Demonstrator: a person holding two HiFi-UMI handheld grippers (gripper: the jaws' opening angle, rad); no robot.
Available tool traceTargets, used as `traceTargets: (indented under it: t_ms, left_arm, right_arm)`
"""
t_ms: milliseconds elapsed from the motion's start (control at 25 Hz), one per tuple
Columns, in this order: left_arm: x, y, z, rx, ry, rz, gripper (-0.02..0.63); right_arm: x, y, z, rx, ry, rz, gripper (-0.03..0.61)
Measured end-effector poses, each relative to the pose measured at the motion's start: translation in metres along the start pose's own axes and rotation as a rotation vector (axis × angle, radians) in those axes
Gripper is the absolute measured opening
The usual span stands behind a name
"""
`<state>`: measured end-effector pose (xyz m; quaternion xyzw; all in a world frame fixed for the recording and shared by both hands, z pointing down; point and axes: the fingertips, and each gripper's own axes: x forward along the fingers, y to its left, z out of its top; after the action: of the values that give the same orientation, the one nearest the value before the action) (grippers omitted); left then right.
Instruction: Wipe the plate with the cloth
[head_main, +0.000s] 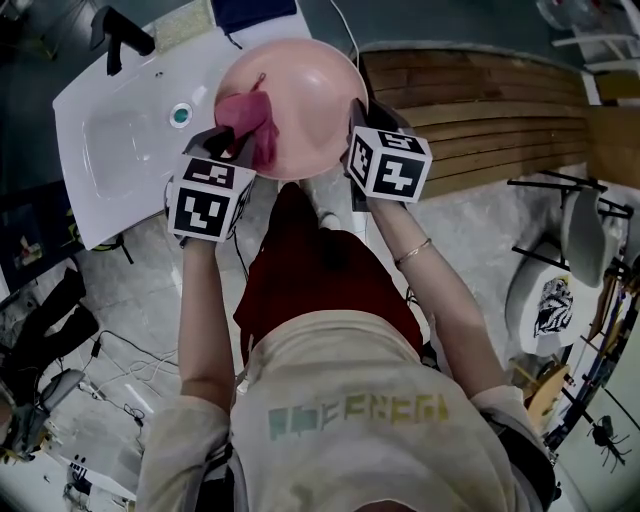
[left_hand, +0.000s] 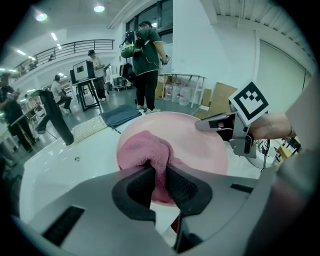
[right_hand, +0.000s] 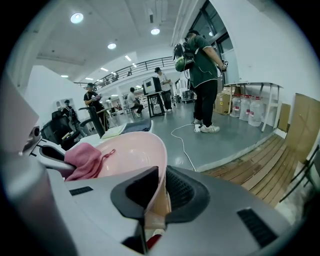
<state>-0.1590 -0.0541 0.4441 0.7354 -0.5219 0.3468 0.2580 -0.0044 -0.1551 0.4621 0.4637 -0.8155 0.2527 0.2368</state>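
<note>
Wiping seems underway, unfinished: left gripper (left_hand: 159, 175) fingers pinch crumpled pink cloth (left_hand: 145, 150) on round pink plate (left_hand: 202, 145); right gripper (right_hand: 159, 189) fingers clamp its rim.

Pale pink plate (head_main: 300, 100) with a deeper rose-pink cloth (left_hand: 145, 150) on it. The left claw (left_hand: 160, 182) and right claw (right_hand: 157, 192) are grey with black ribbed pads (left_hand: 184, 189), and each marker cube (head_main: 210, 200) bears black-and-white squares. Left of the left claw, a glossy white sink (head_main: 110, 150); right of the right claw, brown wooden slats (head_main: 480, 110).
</note>
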Motion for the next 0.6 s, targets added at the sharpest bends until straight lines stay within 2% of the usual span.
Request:
traceTargets:
  t_ms: [600]
  left_arm:
    - [-0.016, 0.042, 0.026, -0.114, -0.176, 0.128, 0.067]
  right_arm:
    - [0.002, 0.001, 0.004, -0.048, -0.018, -0.008, 0.063]
